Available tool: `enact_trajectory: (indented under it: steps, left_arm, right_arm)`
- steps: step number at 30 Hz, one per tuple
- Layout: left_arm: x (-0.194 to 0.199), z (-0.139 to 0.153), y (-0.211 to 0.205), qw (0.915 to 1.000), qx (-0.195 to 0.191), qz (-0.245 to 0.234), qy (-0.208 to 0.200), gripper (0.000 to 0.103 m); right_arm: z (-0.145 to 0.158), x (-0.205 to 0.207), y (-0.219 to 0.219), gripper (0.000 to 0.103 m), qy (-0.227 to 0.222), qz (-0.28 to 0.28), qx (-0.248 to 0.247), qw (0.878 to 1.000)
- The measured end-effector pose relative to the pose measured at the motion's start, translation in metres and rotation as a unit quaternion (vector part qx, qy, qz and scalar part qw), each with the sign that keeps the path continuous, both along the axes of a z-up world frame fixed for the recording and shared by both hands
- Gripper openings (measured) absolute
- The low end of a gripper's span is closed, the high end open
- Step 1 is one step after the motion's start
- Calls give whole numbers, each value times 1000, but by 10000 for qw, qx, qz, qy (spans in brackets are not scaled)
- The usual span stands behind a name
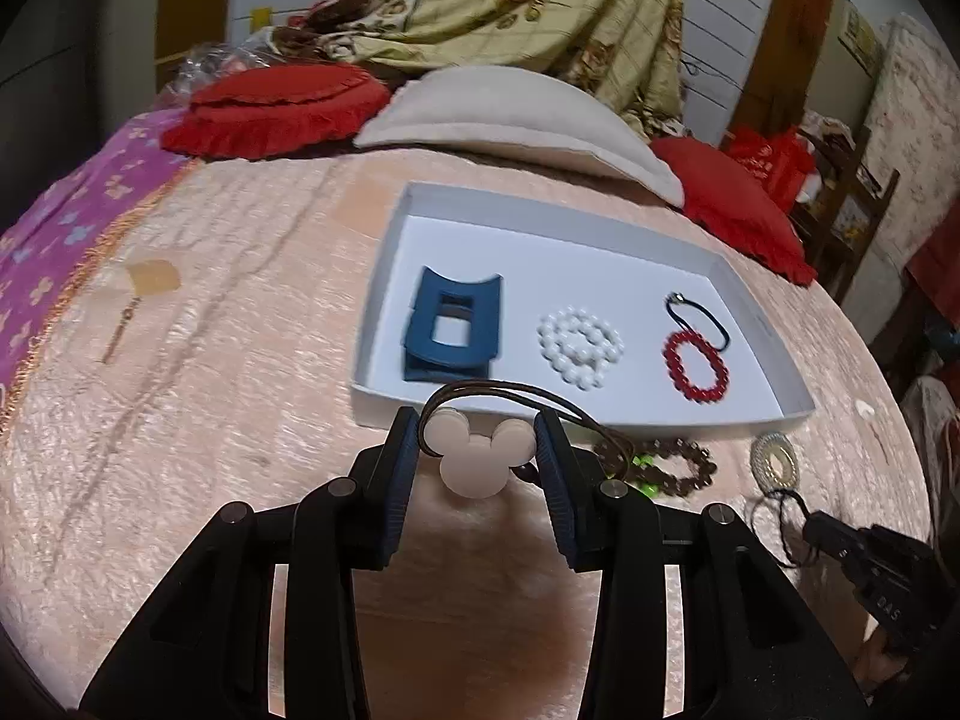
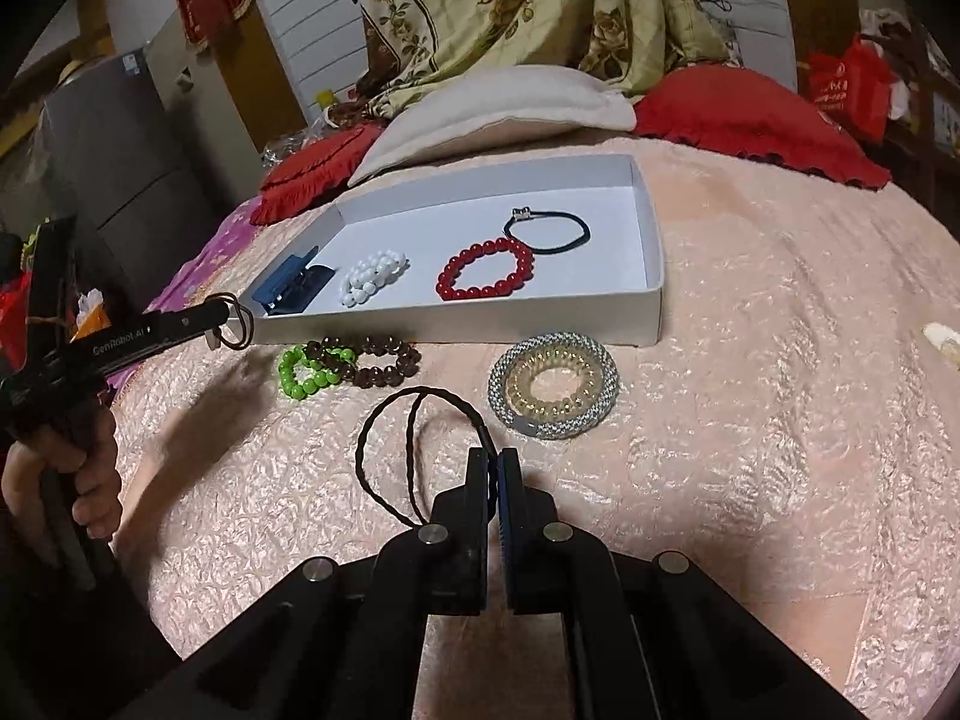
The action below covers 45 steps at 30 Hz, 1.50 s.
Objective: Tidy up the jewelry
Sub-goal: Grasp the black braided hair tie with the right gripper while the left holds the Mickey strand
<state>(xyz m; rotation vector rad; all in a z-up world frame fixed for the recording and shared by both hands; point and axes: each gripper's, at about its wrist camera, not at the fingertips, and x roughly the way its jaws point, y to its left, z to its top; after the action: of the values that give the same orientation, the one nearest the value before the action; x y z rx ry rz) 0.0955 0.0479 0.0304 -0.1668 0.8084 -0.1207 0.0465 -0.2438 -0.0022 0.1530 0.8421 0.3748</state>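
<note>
Two grippers: the left gripper (image 1: 477, 438), marked "GenRobot.AI", pinches a mouse-head hair tie (image 1: 477, 459); the right gripper (image 2: 497, 468) grips a brown cord loop (image 2: 384, 450). Four things lie in the white box (image 2: 651, 252).

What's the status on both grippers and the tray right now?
Left gripper shut on pink mouse-head hair tie. Right gripper shut on dark braided cord loop. White tray holds four pieces. Path unobstructed.

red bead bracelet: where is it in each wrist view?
Left wrist: red bead bracelet lies in the white tray, right part, overlapping the black hair tie.
Right wrist: red bead bracelet sits mid-tray, upper centre of frame, overlapping the same tie.
Shared landmark: white bead bracelet, next to it on its left.
</note>
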Motion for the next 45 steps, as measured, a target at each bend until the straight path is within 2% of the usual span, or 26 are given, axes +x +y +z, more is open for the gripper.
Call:
enact_trajectory:
  steps: [7, 18, 29, 36, 45]
  left_arm:
    - [-1, -3, -14, 9996, 91, -256, 72, 38]
    - [-3, 1, -15, 9995, 64, -300, -47, 38]
    - [-5, -3, -29, 9983, 389, -430, -72, 38]
    - [-5, -2, -28, 9984, 371, -422, -91, 38]
    - [-6, 3, -27, 9985, 312, -416, -174, 38]
  right_arm:
    - [-2, 0, -1, 2, 60, -5, -25, 10000]
    - [3, 2, 0, 2, -23, -14, 65, 10000]
    - [4, 5, 4, 3, -90, -33, -31, 9999]
    - [3, 6, 7, 3, -157, -53, -159, 9997]
    - [25, 22, 4, 2, -396, -68, 30, 9992]
